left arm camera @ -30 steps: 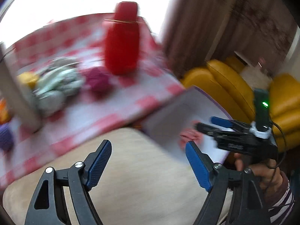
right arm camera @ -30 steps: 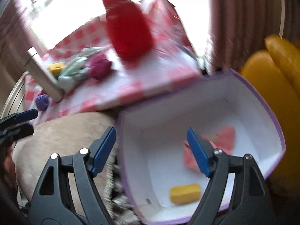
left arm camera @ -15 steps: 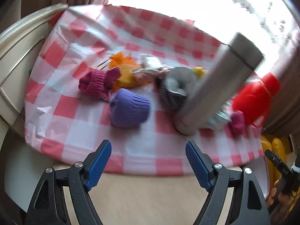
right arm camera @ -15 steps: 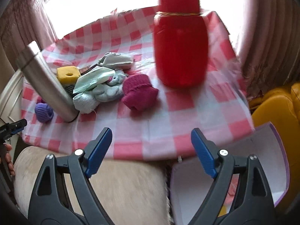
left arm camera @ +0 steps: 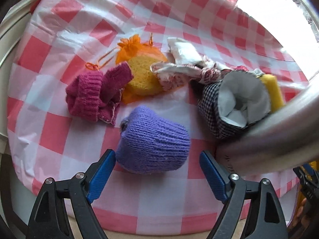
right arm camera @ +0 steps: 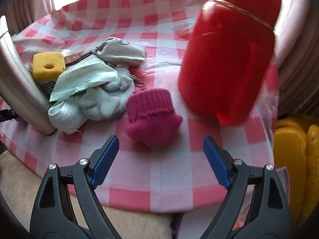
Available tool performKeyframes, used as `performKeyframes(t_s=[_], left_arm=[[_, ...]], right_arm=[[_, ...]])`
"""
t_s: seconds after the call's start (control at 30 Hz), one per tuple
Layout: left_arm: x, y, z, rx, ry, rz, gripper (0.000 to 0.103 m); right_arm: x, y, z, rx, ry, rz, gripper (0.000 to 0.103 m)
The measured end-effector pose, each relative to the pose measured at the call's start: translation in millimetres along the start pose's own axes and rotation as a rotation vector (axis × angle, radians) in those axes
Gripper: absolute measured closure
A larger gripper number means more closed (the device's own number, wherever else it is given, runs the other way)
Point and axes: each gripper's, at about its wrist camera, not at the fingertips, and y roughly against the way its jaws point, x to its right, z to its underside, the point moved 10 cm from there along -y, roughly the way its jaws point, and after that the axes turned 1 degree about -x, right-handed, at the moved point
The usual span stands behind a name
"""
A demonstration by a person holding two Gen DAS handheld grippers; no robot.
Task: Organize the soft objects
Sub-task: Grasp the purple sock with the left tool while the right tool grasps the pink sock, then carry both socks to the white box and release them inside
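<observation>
Fingers wide on both sides, we have swung from the box back to the table (right arm camera: 171,171). Our left gripper (left arm camera: 157,171) now frames the purple knit (left arm camera: 153,145) at 12 o'clock; our right gripper (right arm camera: 160,159) faces the magenta sock (right arm camera: 152,117), so two pickups look ready.

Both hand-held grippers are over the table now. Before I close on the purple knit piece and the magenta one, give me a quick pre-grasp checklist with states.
1. Left hand-held gripper open: ok.
2. Purple knit sock ball lined up between the left pads: ok, its near edge sits between them.
3. Steel flask clear of the left grasp: not ok, it crowds the right-side pad.
4. Right hand-held gripper open: ok.
5. Magenta knit sock ball within the right pads: not ok, it lies just ahead of the tips.
6. Red bottle clear of the magenta ball: ok, with a gap on the checked tablecloth.
</observation>
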Motion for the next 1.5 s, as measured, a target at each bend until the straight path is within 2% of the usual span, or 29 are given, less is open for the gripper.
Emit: performKeyframes(t_s=[0.03, 0.1, 0.3, 0.43, 0.5, 0.57, 0.7, 1.07, 1.23, 1.5], left_arm=[[-1, -4, 1, -0.004, -0.007, -0.002, 0.022], [-3, -10, 2, -0.014, -0.007, -0.006, 0.035], [-1, -11, 7, 0.009, -0.021, 0.024, 0.037], [-1, -5, 14, 0.059, -0.012, 0.041, 0.039], [-5, 1, 18, 0.083, 0.021, 0.06, 0.04], [-8, 7, 20, 0.109, 0.051, 0.08, 0.04], [-15, 25, 30, 0.163, 0.097, 0.108, 0.04], [-3, 61, 49, 0.241, 0.084, 0.153, 0.04], [19, 77, 65, 0.253, 0.024, 0.176, 0.04], [66, 96, 92, 0.242, -0.084, 0.24, 0.04]], right_arm=[[-2, -4, -2, -0.002, 0.01, 0.009, 0.015], [-3, -14, -7, -0.002, 0.015, 0.029, 0.015], [-6, -35, -18, -0.004, 0.014, 0.066, 0.015], [-6, -46, -21, -0.006, 0.03, 0.085, 0.016], [-11, -51, -16, -0.026, 0.029, 0.05, 0.039], [-14, -49, -13, -0.011, 0.049, 0.064, 0.043], [-24, -35, -7, 0.025, 0.088, 0.058, 0.06], [-14, 36, 29, 0.129, 0.048, 0.014, 0.063], [-3, 64, 51, 0.154, 0.031, 0.006, 0.063], [16, 89, 79, 0.139, -0.009, 0.036, 0.063]])
